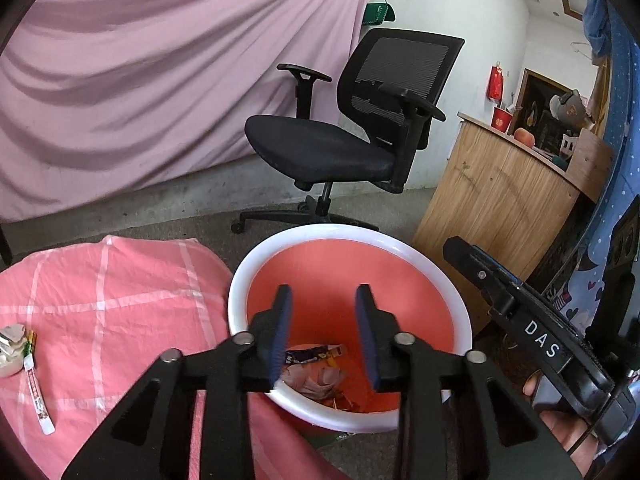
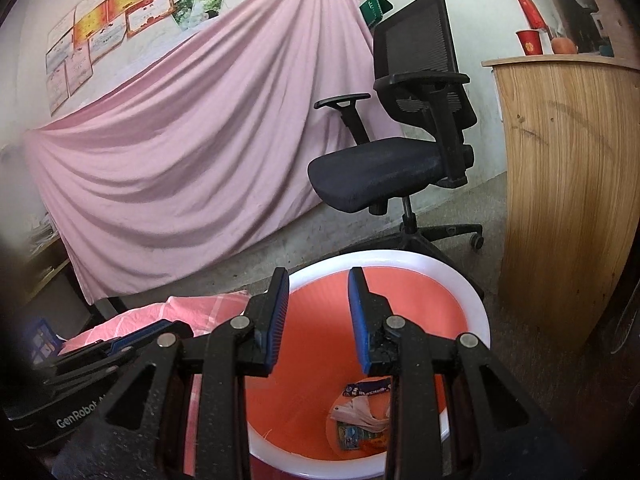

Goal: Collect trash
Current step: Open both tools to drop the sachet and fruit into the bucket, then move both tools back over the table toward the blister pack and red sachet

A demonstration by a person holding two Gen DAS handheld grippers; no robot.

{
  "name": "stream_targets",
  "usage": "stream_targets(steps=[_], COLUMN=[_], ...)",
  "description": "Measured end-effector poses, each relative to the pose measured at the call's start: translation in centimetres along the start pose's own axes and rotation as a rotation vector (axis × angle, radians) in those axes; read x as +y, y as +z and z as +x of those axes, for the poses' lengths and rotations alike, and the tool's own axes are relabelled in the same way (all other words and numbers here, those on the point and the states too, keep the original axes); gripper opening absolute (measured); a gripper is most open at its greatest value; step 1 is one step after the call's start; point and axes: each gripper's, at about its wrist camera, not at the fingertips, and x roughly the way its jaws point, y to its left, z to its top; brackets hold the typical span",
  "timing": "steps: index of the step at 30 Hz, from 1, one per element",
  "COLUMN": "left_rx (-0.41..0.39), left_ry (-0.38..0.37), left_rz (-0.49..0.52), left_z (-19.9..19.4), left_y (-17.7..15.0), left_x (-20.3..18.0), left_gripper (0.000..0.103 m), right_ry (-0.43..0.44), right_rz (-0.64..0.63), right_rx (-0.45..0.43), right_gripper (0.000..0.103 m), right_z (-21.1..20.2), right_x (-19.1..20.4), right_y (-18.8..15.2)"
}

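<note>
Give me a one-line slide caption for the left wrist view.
Open left gripper over the bin, trash inside, wrappers left on the bed.

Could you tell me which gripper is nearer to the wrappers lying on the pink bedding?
Left. The left gripper hangs over the bin, beside the bedding with the wrappers; the right gripper is farther away.

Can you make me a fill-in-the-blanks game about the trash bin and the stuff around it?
1. The inside of the trash bin is colored ____.
2. Behind the bin stands a black office ____.
3. Both the left gripper and the right gripper are open and hold ____.
4. The leftover wrappers lie on the pink checked ____.

Missing words: orange; chair; nothing; blanket
</note>
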Motion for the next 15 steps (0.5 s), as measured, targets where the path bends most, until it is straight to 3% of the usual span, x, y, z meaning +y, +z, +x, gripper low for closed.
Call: stream_targets(steps=[13, 15], left_rx=[-0.02, -0.026], left_ry=[0.047, 0.057], left_rz=[-0.027, -0.034], left_z=[-1.3, -1.8], left_y=[-0.1, 0.0], left_x=[1.3, 1.5], left_gripper=[0.035, 0.04], right_ry=[-0.001, 0.003], right_rz=[0.017, 0.018], right_rx=[-0.006, -0.01], right_gripper=[0.061, 0.064], right_z=[-0.1, -0.2], right_x=[-0.4, -0.4], right_y=[0.4, 0.4])
